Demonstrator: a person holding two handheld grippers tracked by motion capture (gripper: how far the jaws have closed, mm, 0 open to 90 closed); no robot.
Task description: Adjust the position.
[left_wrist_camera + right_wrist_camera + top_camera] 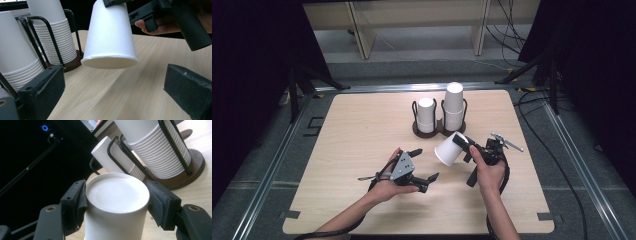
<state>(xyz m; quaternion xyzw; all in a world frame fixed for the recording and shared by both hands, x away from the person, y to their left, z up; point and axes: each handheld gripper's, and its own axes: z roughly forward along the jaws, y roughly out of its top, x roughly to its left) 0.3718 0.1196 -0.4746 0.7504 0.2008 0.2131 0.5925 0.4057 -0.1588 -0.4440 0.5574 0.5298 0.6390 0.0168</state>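
Your right gripper (117,202) has its jaws clamped on a single white paper cup (116,207), one pad on each side of the cup's closed base. The right gripper view shows that grip up close, with the flat bottom of the cup facing the camera and both pads pressed against its wall. The high view does not show the pads' contact, but it shows the cup (451,148) tilted in the air, its open mouth turned toward your left hand and lifted off the table (362,130).

Your left gripper (425,167) has its jaws spread wide apart and holds nothing. In the left gripper view the two black jaws stand at the bottom corners, with the cup (110,37) hanging between and beyond them, mouth downward and toward the camera, clear of both jaws. That view also shows your right hand (160,26) behind the cup, gripping the right gripper's black body.

Beyond the cup stands a dark brown two-slot cup holder (439,129) with black wire loops. Its left slot carries a shorter stack of cups (426,115) and its right slot a taller stack (453,106), both upside down. The held cup is just in front of the holder's right side, near your right hand (488,172).
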